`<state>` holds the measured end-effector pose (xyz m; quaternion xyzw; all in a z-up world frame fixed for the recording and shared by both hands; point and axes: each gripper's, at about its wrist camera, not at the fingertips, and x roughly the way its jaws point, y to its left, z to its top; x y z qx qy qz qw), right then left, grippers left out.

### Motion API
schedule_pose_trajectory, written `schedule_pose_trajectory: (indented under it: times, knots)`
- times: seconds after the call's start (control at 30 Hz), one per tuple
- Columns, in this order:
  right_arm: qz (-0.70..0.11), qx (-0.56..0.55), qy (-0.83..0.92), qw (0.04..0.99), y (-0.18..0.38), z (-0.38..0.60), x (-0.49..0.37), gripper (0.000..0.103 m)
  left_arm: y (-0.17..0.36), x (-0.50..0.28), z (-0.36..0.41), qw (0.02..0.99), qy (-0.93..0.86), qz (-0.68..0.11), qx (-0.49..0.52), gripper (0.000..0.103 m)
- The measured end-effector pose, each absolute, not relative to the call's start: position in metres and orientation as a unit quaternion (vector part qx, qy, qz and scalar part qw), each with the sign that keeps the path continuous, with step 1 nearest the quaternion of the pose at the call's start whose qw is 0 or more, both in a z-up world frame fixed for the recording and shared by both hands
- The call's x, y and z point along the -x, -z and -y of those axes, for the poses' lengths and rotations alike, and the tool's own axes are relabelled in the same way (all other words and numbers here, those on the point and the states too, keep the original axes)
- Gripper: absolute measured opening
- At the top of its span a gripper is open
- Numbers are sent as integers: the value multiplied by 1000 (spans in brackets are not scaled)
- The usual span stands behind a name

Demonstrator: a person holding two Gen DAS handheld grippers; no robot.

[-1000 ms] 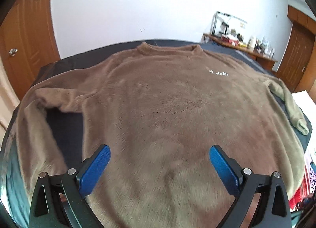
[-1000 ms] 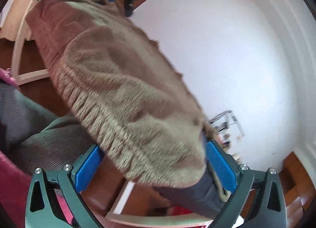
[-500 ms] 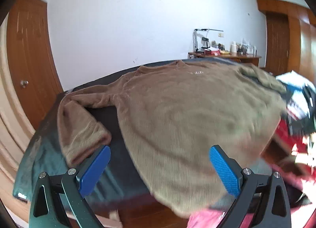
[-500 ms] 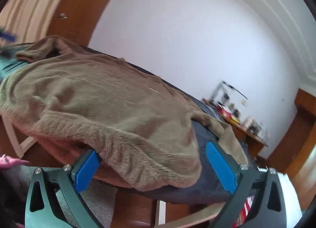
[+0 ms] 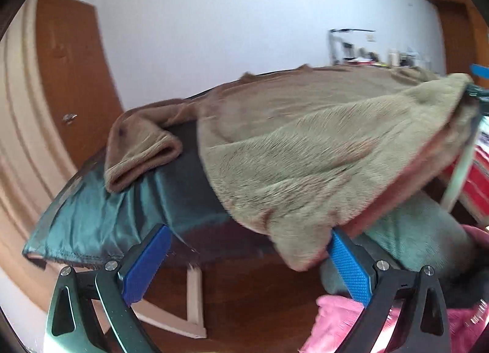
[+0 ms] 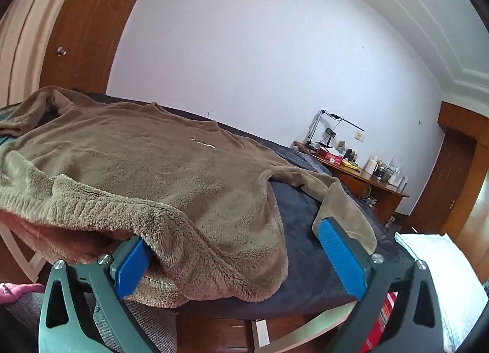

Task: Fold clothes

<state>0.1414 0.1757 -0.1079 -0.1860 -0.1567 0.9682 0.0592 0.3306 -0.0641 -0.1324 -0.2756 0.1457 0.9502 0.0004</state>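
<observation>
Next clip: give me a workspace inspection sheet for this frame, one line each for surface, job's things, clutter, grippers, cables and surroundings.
Surface: table under a dark cloth, its near edge hanging off.
Job's things: brown fleece sweater lying spread out, hem draped over the near edge, one sleeve bunched, the other sleeve trailing toward the corner.
Clutter: pink fabric below the table; red patterned item at the lower right.
Grippers: left gripper open at the hem corner; right gripper open, hem between its fingers.
Cables: nothing seen.
Surroundings: white wall, wooden door, desk with small items.
</observation>
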Motion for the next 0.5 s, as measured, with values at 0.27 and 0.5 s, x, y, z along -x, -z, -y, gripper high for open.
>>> schedule_pose_trajectory:
  times: [0.27,0.5]
  knots:
    - [134,174,-973,75,103,-183,-147,102,141,-337,35,-50,-946,-224,229,102]
    - [128,158,-975,92,95,-194,-156,102,129,-329,58,-105,-952,-166,234,102]
